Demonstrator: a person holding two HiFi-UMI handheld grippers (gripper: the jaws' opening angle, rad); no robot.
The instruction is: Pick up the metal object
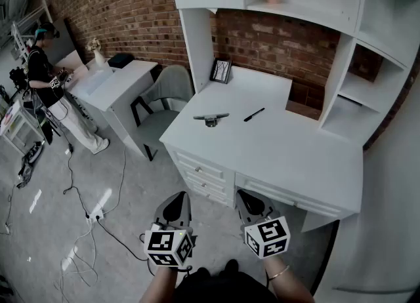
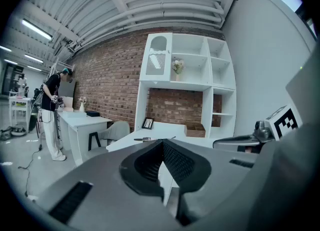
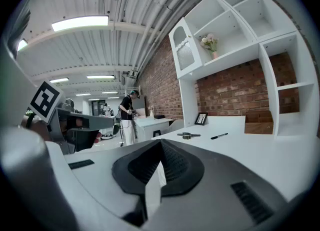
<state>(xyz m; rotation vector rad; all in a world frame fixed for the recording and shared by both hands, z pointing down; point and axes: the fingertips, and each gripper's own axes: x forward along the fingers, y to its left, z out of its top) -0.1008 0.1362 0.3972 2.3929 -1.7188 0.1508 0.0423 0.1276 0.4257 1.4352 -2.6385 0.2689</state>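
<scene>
Grippers near: left gripper [image 1: 177, 200] and right gripper [image 1: 245, 198], jaws together on nothing, short of the white wooden desk [image 1: 282, 157] front edge. Slim grey metal object [image 1: 211, 119] lies on the desk's far left part, thin black pen [image 1: 254, 115] near it. Risk: an off-centre pinch would likely skid it across the smooth top.

Grey left claw [image 1: 179, 197], right claw [image 1: 242, 195], marker cubes [image 1: 169, 248]

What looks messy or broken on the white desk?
Nothing stands out. The metal object and the black pen lie flat on the desk, apart from each other, and the picture frame stands upright at the back.
</scene>
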